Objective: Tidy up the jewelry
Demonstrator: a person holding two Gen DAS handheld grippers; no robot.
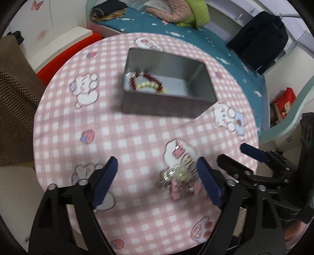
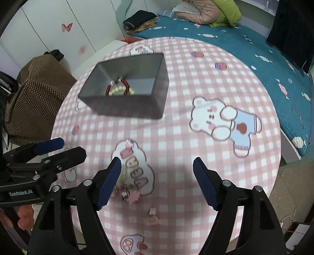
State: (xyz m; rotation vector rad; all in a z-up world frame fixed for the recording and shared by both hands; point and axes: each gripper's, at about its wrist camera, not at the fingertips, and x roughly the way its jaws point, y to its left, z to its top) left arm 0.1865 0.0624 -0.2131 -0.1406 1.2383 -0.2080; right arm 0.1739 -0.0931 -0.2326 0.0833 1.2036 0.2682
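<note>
A grey metal tin stands open on the round table with the pink checked cloth. Inside lie a dark red bead bracelet and a pale bead bracelet. A pile of silvery and pale jewelry with pink pieces lies on the cloth near the front edge. My left gripper is open, its right finger beside the pile. My right gripper is open and empty, its left finger next to the pile. A small pink piece lies closer to me.
A bed with a teal cover runs behind the table, with folded clothes and a rolled quilt. A brown dotted cushion sits left. A black garment hangs at the right.
</note>
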